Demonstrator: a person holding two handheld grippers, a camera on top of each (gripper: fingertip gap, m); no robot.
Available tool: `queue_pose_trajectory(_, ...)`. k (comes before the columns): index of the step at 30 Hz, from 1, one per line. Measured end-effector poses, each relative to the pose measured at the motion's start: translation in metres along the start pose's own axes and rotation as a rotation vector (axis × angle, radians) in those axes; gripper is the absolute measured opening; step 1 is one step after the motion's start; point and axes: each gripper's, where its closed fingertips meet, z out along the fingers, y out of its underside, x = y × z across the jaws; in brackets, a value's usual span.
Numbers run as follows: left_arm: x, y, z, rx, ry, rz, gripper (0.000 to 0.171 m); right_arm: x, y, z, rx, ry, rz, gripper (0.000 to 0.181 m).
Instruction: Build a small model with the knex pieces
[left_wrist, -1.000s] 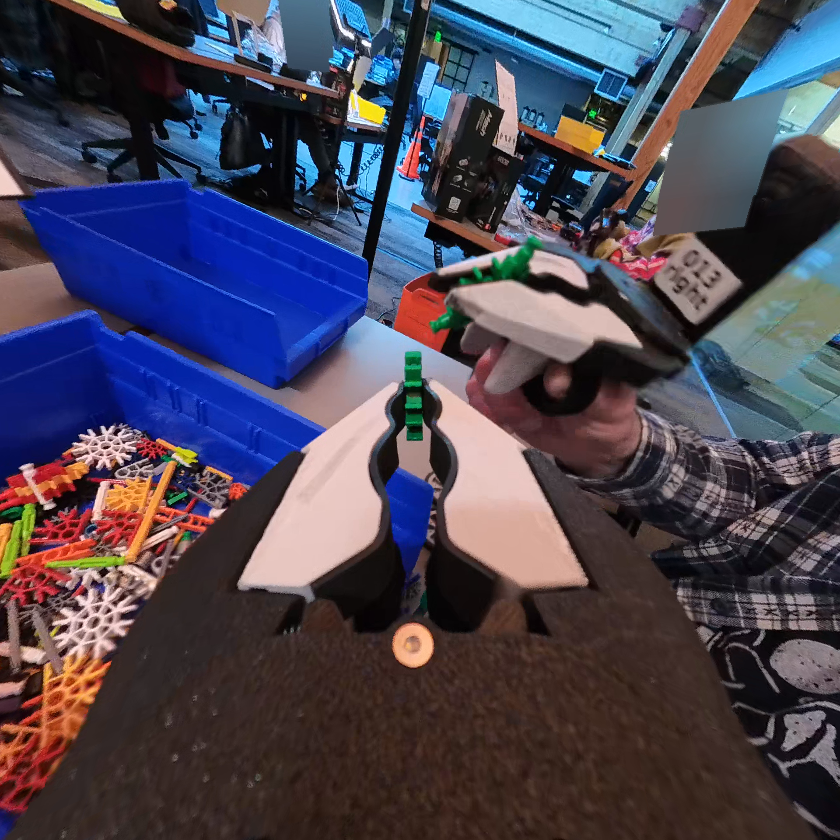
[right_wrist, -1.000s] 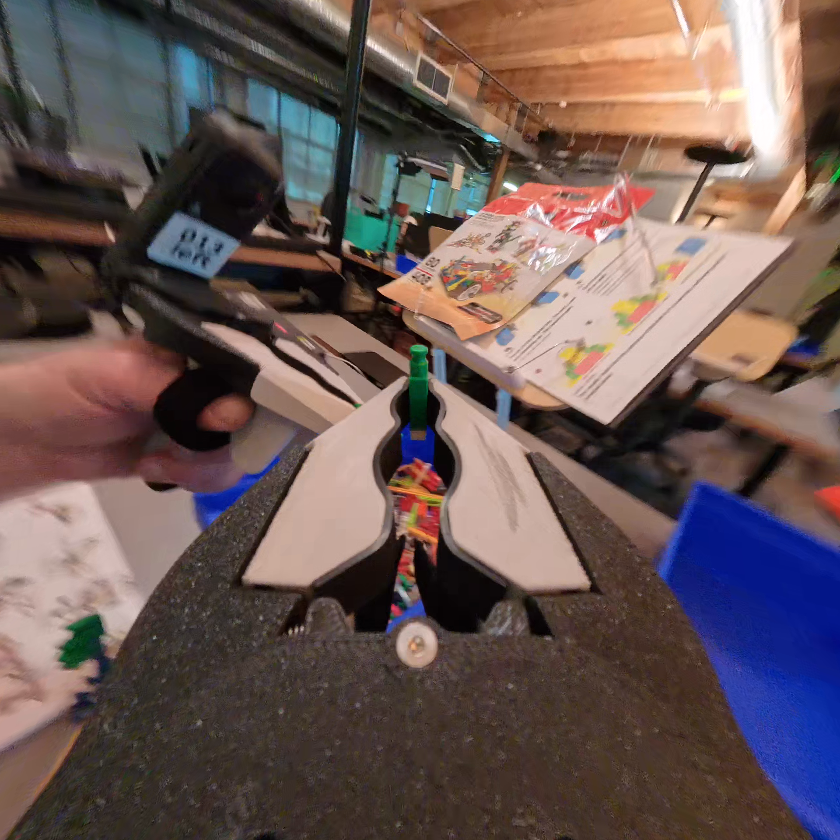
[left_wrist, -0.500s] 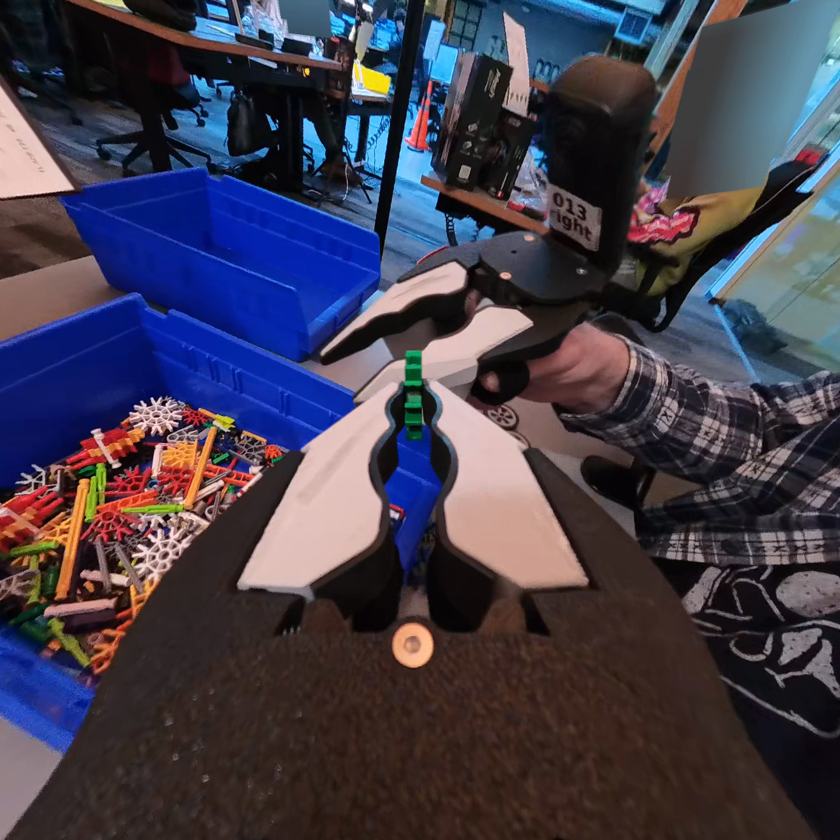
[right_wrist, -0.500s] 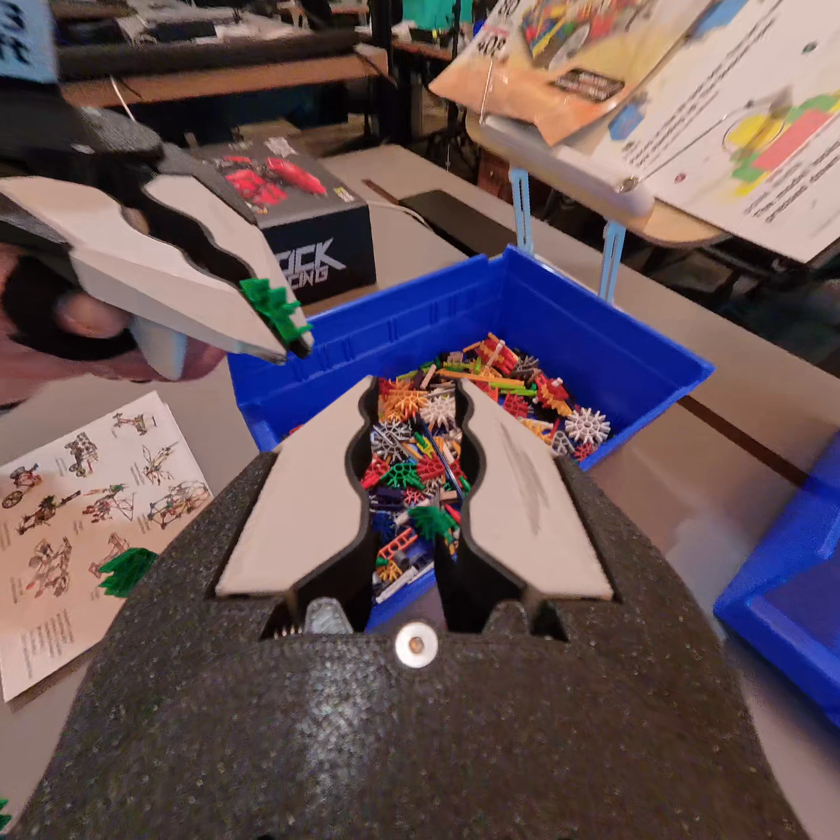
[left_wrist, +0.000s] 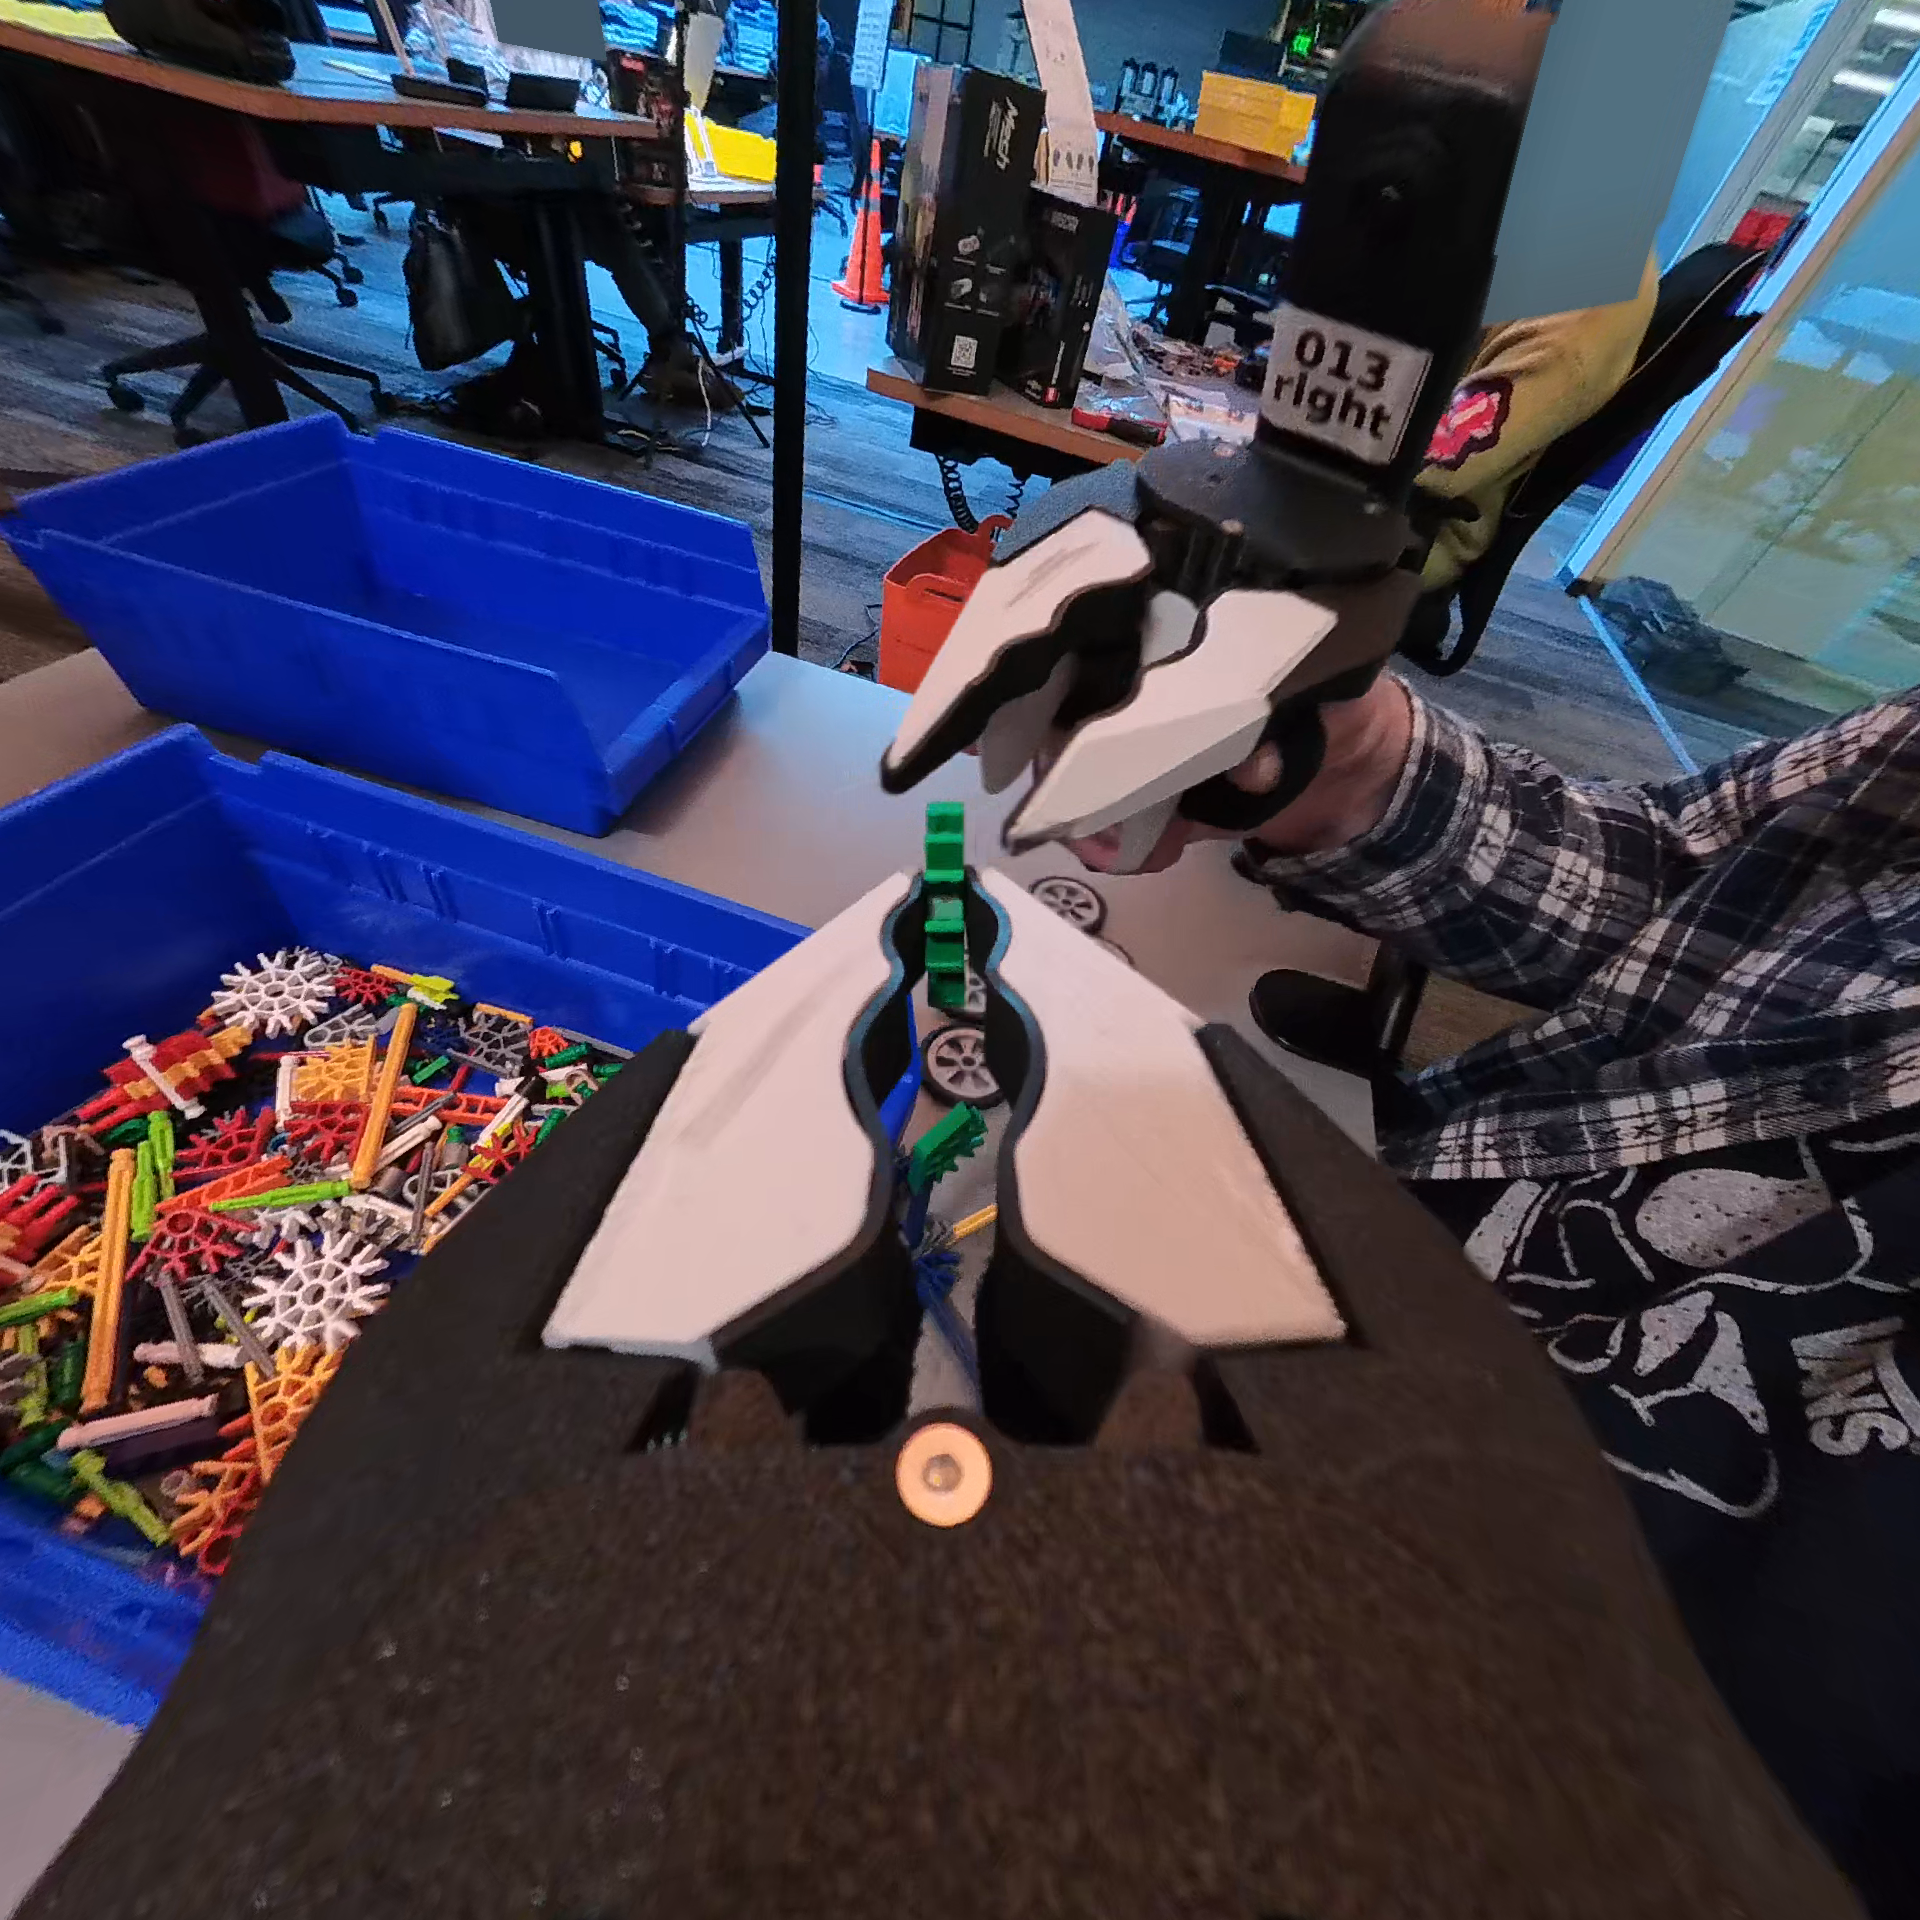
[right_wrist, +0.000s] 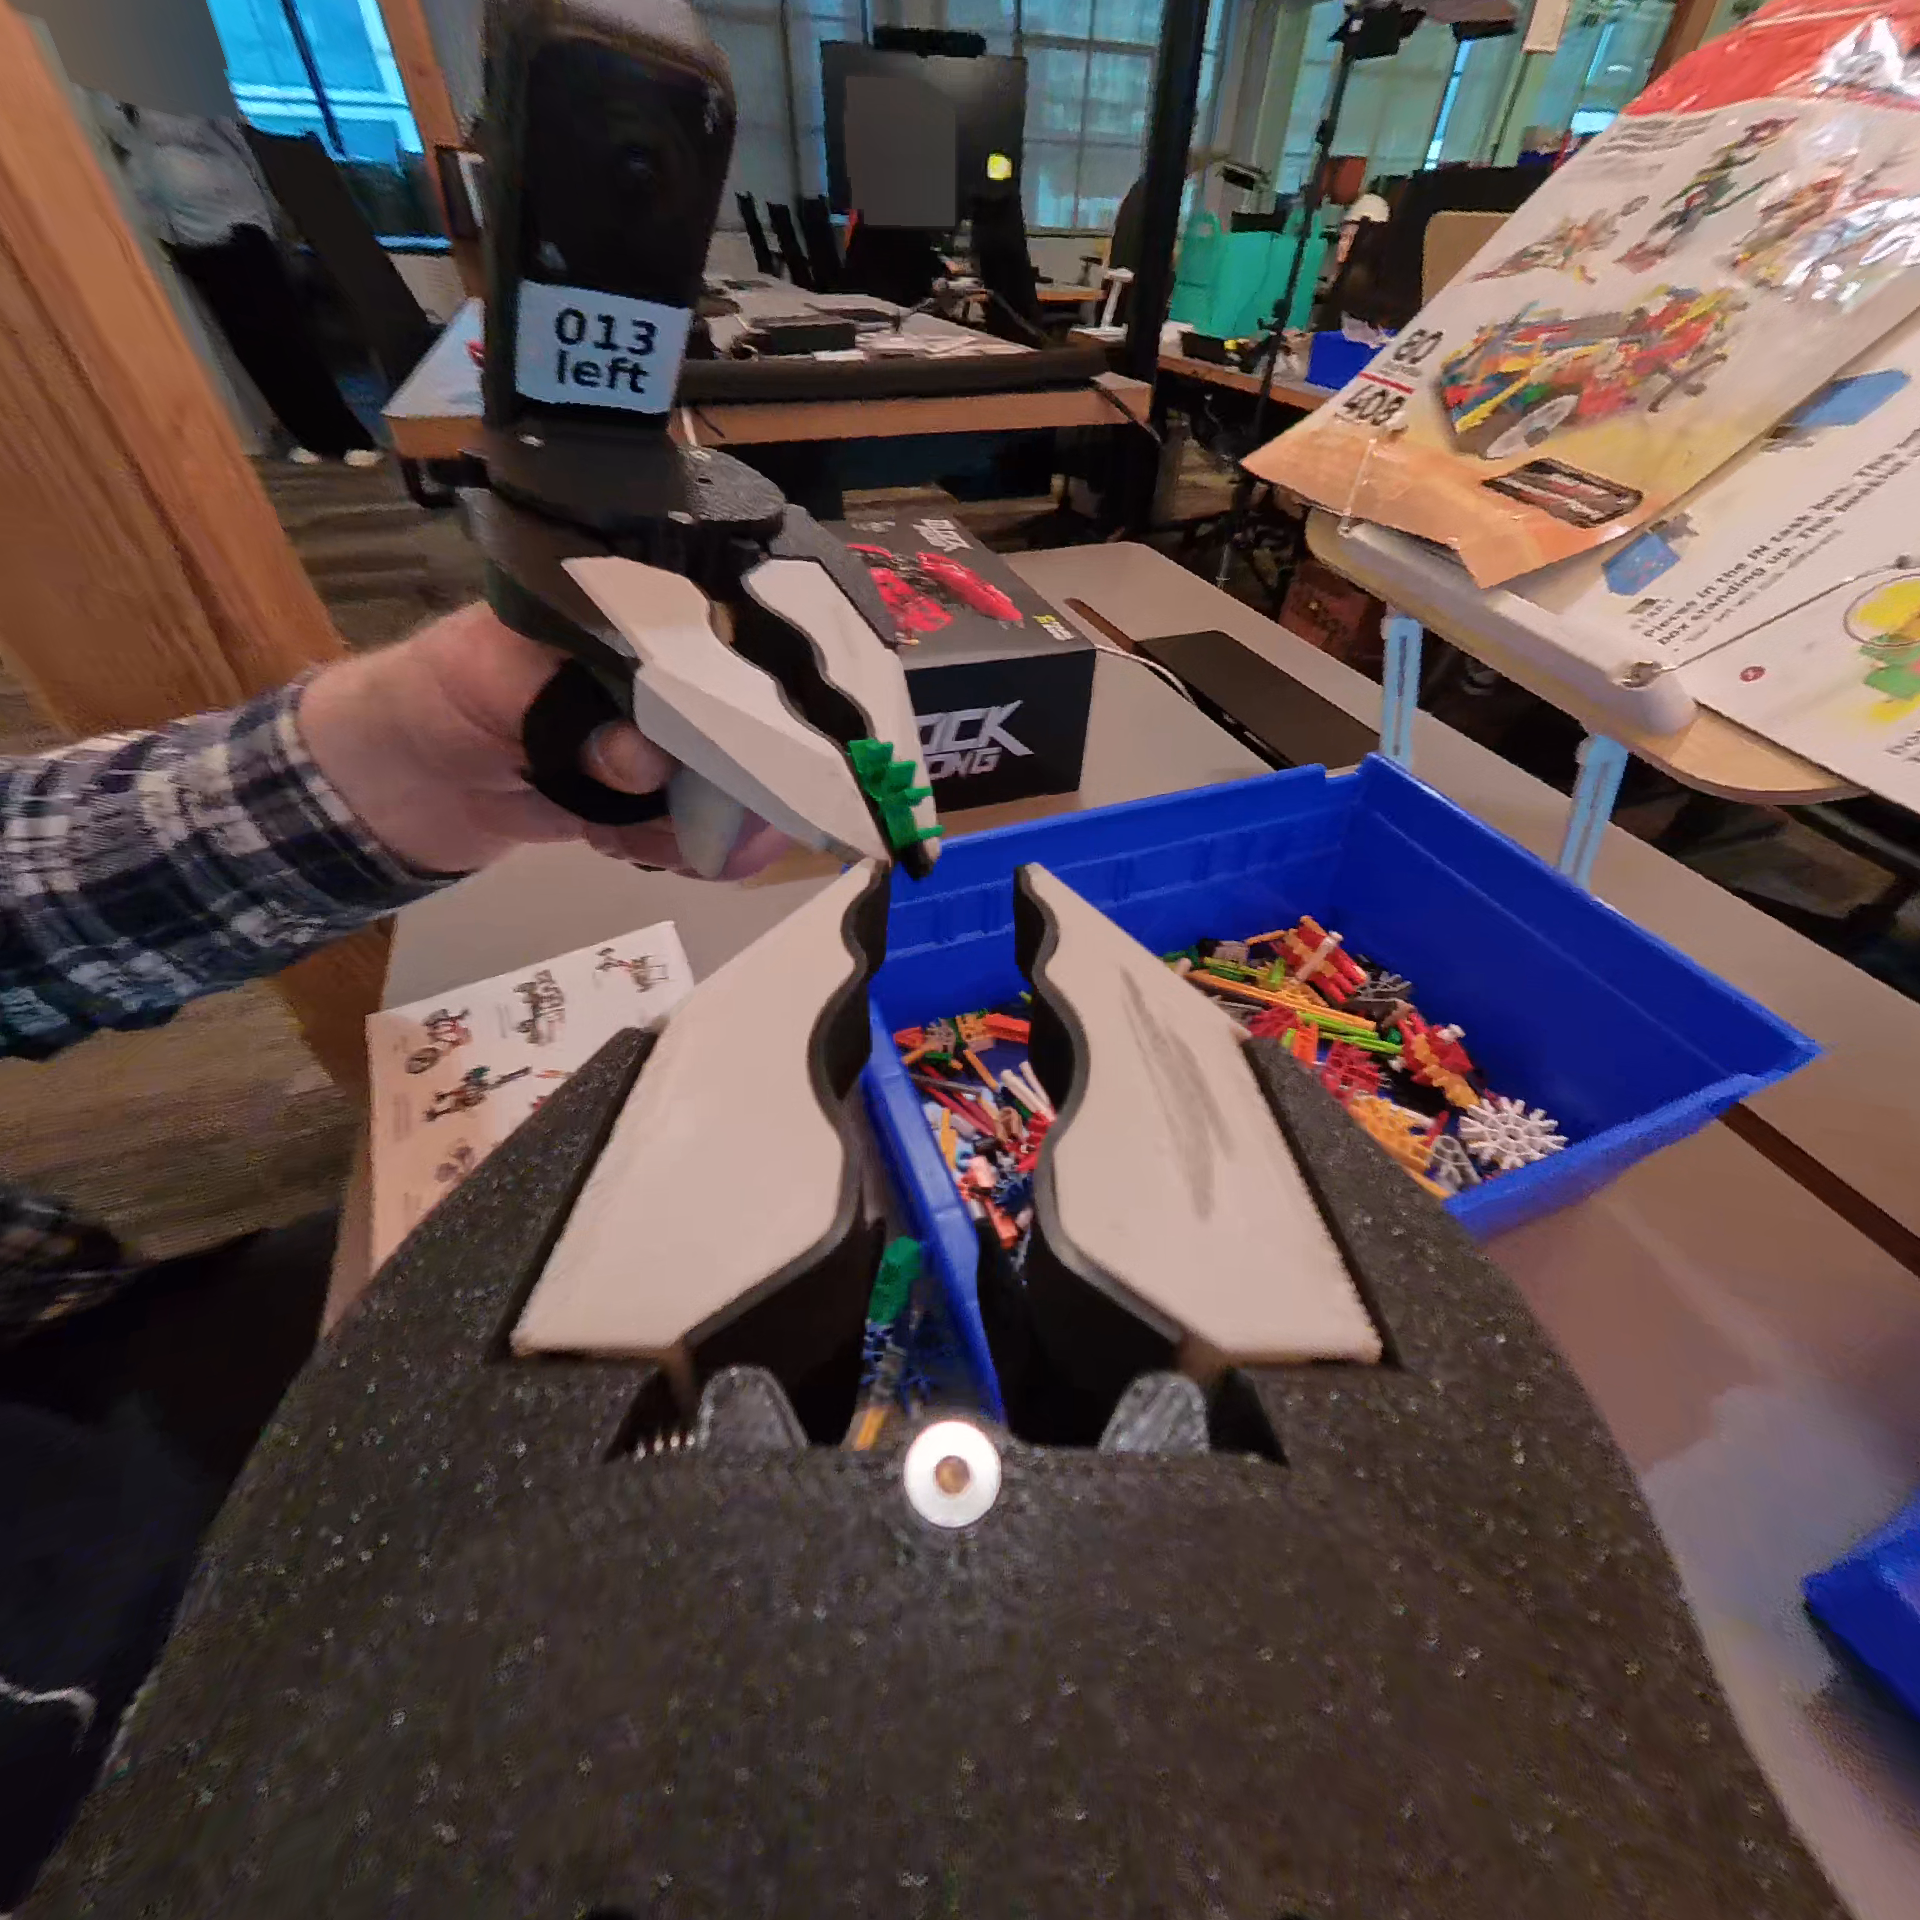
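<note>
The left gripper (left_wrist: 943, 883) is clamped on a small green toothed connector (left_wrist: 943, 902), which sticks up past its tips, probably so the free end stays reachable. Below and to its left lies the blue bin (left_wrist: 436, 894) full of colourful construction pieces (left_wrist: 239, 1174), on the bench (left_wrist: 821, 769). Just above and right of the connector, the right gripper (left_wrist: 951, 805) hangs with its jaws apart and holds nothing. Its tips point down at the green piece.
</note>
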Motion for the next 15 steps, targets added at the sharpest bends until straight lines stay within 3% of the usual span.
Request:
queue_pose_trajectory(9, 0.026, 0.008, 0.001, -0.082, 0.078, 0.131, 0.003, -0.039, -0.003, -0.001, 0.013, -0.191, 0.041, 0.021)
queue_pose_trajectory(15, 0.022, 0.009, 0.005, -0.081, 0.032, 0.179, 0.003, -0.032, -0.004, -0.002, 0.015, -0.107, 0.003, 0.017)
